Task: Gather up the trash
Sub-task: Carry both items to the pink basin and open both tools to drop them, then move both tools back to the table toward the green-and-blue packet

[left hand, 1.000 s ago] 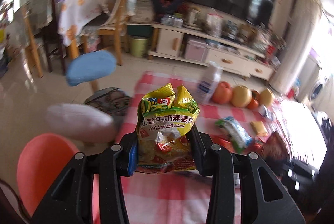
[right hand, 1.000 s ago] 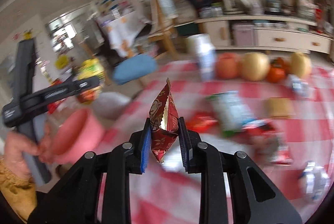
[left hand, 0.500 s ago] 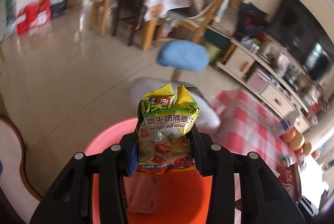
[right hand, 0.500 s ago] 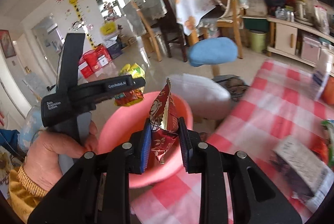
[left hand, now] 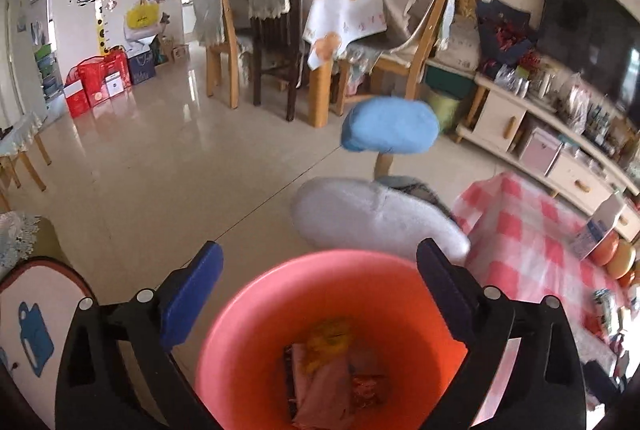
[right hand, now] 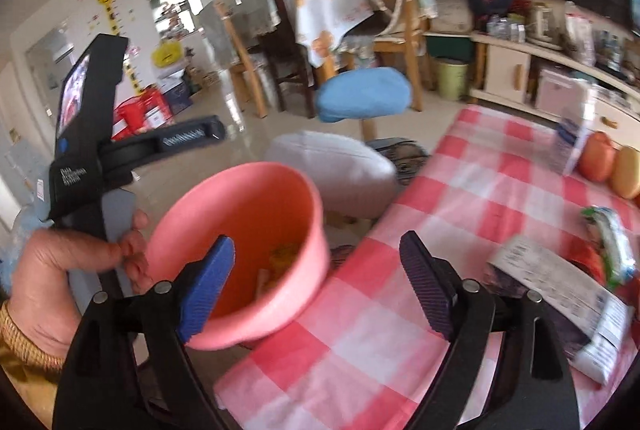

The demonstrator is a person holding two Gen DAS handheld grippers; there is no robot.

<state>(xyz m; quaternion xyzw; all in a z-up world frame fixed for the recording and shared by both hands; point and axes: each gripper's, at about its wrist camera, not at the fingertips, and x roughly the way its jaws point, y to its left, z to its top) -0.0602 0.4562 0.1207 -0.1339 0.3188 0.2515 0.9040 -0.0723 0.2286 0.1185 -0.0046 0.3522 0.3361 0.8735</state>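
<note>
Both the left claw (left hand: 318,296) and right claw (right hand: 316,284) have just sprung open, empty, above wrappers (left hand: 332,374) in the pink bucket (left hand: 256,314).

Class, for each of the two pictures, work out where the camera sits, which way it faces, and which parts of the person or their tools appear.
Left wrist: on the left claw, looking down into the round pink plastic bucket holding wrappers; only its open jaws show.
Right wrist: on the right claw, facing the red-and-white checked tablecloth edge; its open jaws, the left hand and its tool show.
Shared: bucket, blue stool, tablecloth.
</note>
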